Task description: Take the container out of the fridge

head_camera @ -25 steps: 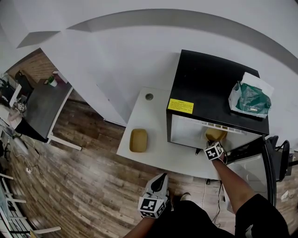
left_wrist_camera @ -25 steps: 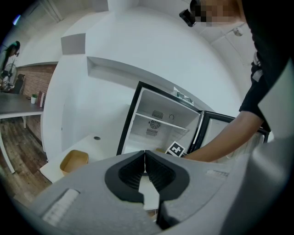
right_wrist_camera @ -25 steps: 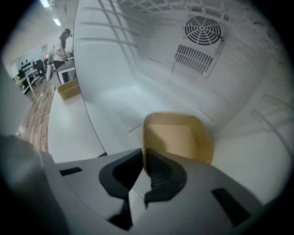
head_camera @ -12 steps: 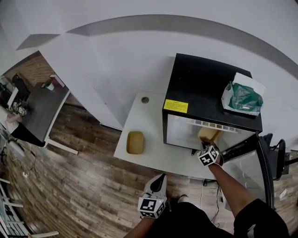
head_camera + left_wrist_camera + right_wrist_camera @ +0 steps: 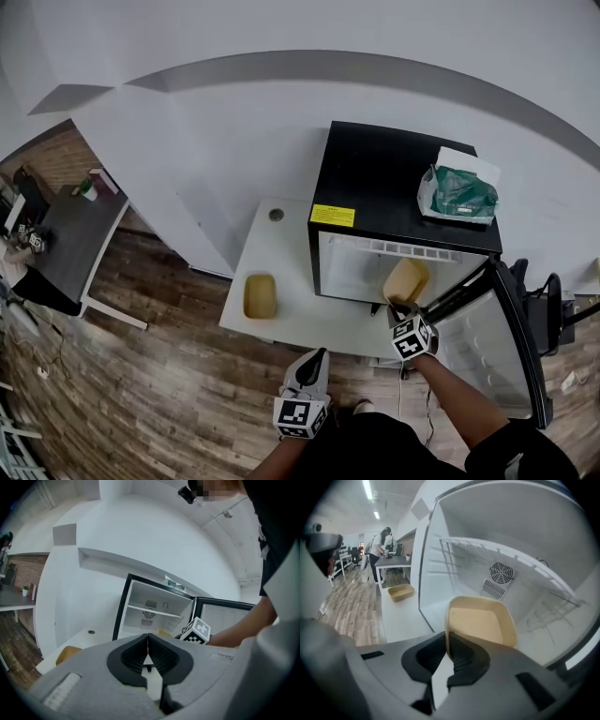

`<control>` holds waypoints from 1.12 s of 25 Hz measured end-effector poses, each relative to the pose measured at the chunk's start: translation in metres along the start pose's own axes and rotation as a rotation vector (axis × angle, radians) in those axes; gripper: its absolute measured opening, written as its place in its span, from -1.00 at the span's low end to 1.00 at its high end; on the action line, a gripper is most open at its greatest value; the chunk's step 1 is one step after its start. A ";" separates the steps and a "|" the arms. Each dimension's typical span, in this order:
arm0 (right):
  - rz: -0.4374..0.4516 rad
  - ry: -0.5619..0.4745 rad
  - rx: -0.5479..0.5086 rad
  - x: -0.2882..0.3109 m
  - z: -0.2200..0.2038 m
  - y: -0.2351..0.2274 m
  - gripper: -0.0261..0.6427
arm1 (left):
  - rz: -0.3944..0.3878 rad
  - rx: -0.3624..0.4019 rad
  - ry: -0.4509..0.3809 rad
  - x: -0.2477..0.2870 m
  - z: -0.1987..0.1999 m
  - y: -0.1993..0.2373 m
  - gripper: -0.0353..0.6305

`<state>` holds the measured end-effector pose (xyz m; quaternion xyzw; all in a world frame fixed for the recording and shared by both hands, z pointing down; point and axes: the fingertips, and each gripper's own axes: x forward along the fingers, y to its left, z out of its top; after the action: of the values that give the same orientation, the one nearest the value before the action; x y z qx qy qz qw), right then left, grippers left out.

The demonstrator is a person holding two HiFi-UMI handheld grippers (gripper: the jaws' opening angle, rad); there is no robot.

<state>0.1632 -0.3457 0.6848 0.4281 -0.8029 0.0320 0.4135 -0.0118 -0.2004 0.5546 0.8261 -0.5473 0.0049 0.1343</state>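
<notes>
A tan container (image 5: pixel 405 280) sits in the mouth of the open black fridge (image 5: pixel 375 178), tilted, with its near rim clamped in my right gripper (image 5: pixel 399 309). In the right gripper view the jaws are shut on that rim (image 5: pixel 446 649), and the container (image 5: pixel 480 625) stretches ahead below a wire shelf (image 5: pixel 501 557). My left gripper (image 5: pixel 316 360) hangs low in front of the white table, shut with nothing in it (image 5: pixel 148 648). From the left gripper view I see the fridge (image 5: pixel 154 609) and the right gripper's marker cube (image 5: pixel 197 630).
A second tan container (image 5: pixel 260 295) lies on the white table (image 5: pixel 300 314) left of the fridge. The fridge door (image 5: pixel 487 337) stands swung out to the right. A green and white bag (image 5: pixel 457 195) rests on top of the fridge. People work at desks far off (image 5: pixel 377 550).
My right gripper has drawn back toward me with the container, which now sits further forward in the fridge opening. The left gripper has barely moved. The head view has shifted.
</notes>
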 end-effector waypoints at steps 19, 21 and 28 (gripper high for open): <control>-0.063 -0.403 0.421 -0.199 0.051 0.030 -0.87 | -0.157 0.009 -0.103 0.021 0.055 -0.042 -0.85; -0.083 -0.422 0.451 -0.213 0.046 0.032 -0.87 | -0.172 0.020 -0.117 0.021 0.063 -0.044 -0.85; -0.142 -0.462 0.517 -0.238 0.031 0.033 -0.87 | -0.214 0.042 -0.134 0.023 0.070 -0.049 -0.85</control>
<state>0.1892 -0.1805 0.5100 0.5694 -0.8088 0.1077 0.1001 0.0320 -0.2187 0.4801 0.8810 -0.4634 -0.0533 0.0797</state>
